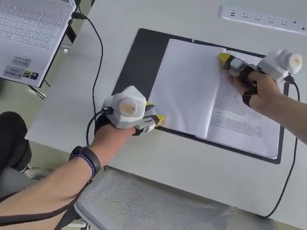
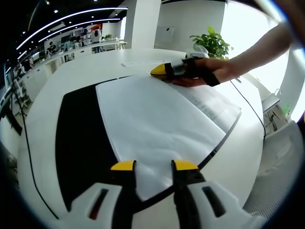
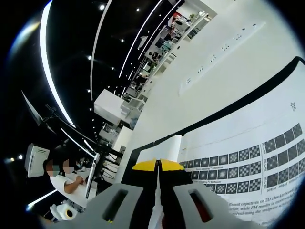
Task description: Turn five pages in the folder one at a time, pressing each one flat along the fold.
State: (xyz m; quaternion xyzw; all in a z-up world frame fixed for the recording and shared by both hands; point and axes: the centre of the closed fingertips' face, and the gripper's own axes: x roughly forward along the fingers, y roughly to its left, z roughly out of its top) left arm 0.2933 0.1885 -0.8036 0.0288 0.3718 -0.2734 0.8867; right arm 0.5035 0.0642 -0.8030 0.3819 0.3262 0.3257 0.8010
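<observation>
One white workbench holds the open folder, laptop and power strip.

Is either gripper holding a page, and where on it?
The left gripper is open astride a lower corner of the white page, not clamped. The right gripper is shut at its top edge; whether paper is pinched cannot be told.

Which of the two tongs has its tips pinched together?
The right tongs, at the top of the folder; the left tongs, by the blank page, show a gap.
</observation>
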